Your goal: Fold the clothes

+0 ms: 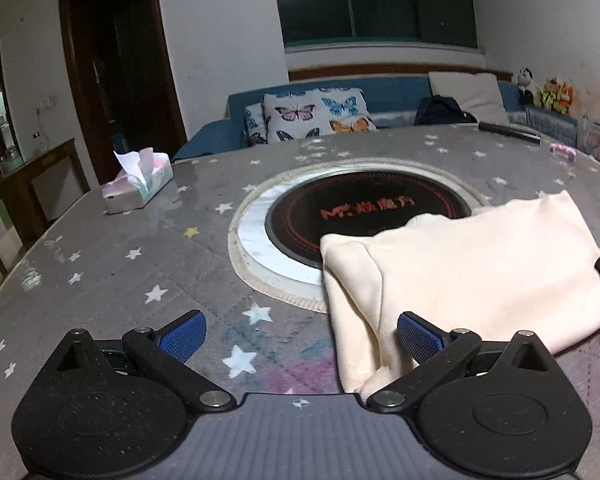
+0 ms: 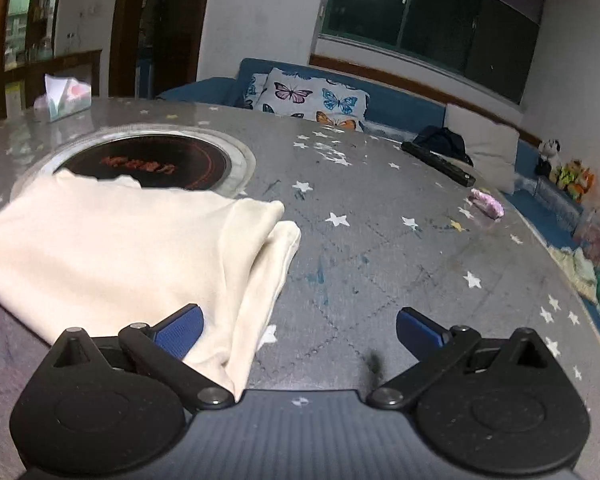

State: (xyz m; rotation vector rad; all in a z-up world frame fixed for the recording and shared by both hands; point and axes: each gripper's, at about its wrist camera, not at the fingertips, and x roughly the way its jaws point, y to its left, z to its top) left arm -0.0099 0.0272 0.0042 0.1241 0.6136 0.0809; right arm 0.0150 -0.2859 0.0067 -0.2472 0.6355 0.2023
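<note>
Cream garment [image 1: 480, 264] both views; pink wrapper [image 2: 487, 204] clearer right

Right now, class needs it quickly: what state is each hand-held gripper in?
Left hand-held gripper: open, holding nothing; cloth lies by its right finger.
Right hand-held gripper: open, holding nothing; cloth by its left finger.

Round table [image 1: 100, 264] under grey star-print cover. Black hotplate [image 1: 364, 208] set in its centre. Tissue box [image 1: 138, 184] near far-left edge. Behind: blue sofa [image 1: 396, 92], butterfly cushion [image 1: 312, 114], plush toys [image 1: 548, 94].
</note>
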